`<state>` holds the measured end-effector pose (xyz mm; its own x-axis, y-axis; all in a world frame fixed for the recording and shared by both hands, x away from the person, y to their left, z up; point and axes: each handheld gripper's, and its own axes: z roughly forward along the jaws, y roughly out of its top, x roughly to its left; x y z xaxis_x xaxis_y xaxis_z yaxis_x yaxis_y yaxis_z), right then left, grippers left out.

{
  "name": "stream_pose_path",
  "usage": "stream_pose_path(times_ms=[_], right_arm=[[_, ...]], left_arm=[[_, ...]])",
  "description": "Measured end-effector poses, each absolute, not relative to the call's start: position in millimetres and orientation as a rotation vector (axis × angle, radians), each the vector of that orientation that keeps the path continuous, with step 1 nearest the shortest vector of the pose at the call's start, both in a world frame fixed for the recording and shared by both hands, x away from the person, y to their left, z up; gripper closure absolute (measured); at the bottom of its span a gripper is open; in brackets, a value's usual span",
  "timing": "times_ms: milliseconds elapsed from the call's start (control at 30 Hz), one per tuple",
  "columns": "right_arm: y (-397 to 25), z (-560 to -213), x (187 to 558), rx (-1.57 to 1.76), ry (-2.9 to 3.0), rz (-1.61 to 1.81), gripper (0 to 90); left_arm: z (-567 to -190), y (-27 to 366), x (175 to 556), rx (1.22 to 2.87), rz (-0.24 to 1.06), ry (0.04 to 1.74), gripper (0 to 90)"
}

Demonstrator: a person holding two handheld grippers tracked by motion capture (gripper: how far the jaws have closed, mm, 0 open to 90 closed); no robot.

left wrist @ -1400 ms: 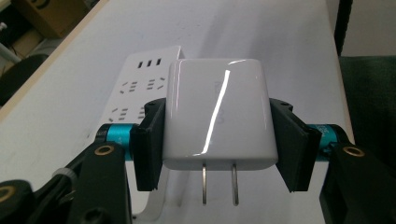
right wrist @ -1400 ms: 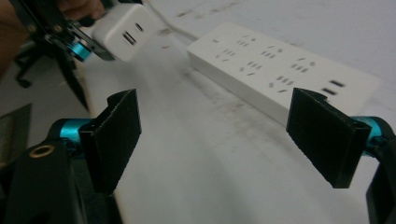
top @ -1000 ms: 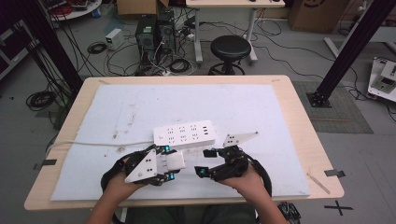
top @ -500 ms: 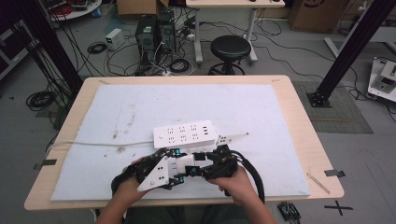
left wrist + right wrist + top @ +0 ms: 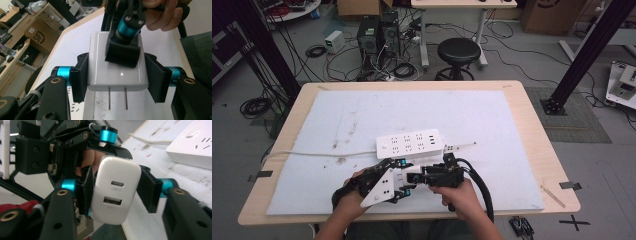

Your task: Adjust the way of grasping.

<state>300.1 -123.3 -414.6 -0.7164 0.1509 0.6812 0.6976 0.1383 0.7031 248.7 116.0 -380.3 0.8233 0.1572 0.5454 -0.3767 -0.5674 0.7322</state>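
At the near edge of the table, the left gripper [image 5: 113, 82] has its two black jaws pressed against the flanks of a glossy white two-port wall charger with two metal prongs [image 5: 113, 72], prongs pointing back toward that gripper's camera. The right gripper [image 5: 115, 192] meets it from the opposite end: in the right gripper view its jaws bracket the charger [image 5: 115, 192] at the port face, the left pad seeming to touch and the right pad just beside it with a thin gap, so I cannot tell whether this claw has truly clamped yet. In the high view both grippers, the left [image 5: 399, 179] and the right [image 5: 414, 176], sit nose to nose above the pale blue mat [image 5: 512, 165], held up by the person's hands, with the charger raised off the surface between them. This reads as a hand-to-hand transfer or a re-grip in mid-air: lifting the charger looks done, while release by one claw remains. Just beyond them lies the white rectangular power strip [image 5: 410, 144], its sockets all vacant and its white cord [image 5: 312, 154] running off to the left edge. If plugging in is the aim, that step is not yet done; the prongs point away from the strip and would need turning.
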Motion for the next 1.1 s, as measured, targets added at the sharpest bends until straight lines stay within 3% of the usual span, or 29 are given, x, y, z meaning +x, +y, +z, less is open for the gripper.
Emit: stream_pose_path(times_ms=[400, 500, 533, 700, 1100], right_arm=[[-124, -417, 304, -0.839, -1.903, -1.569, 62.1], [-124, -417, 304, -0.845, -1.91, -1.568, 63.1], [-125, -418, 305, -0.855, -1.925, -1.573, 63.2], [-134, -416, 308, -0.873, -1.923, -1.594, 63.2], [-159, -402, 317, -0.92, -1.933, -1.717, 63.2]], left_arm=[[-382, 114, 250, 2.075, 0.729, -0.148, 42.0], [-383, 113, 253, 2.078, 0.722, -0.118, 38.3], [-383, 113, 253, 2.082, 0.718, -0.106, 31.8], [-384, 119, 251, 2.077, 0.701, -0.061, 26.0], [-365, 182, 265, 2.008, 0.676, 0.174, 22.1]])
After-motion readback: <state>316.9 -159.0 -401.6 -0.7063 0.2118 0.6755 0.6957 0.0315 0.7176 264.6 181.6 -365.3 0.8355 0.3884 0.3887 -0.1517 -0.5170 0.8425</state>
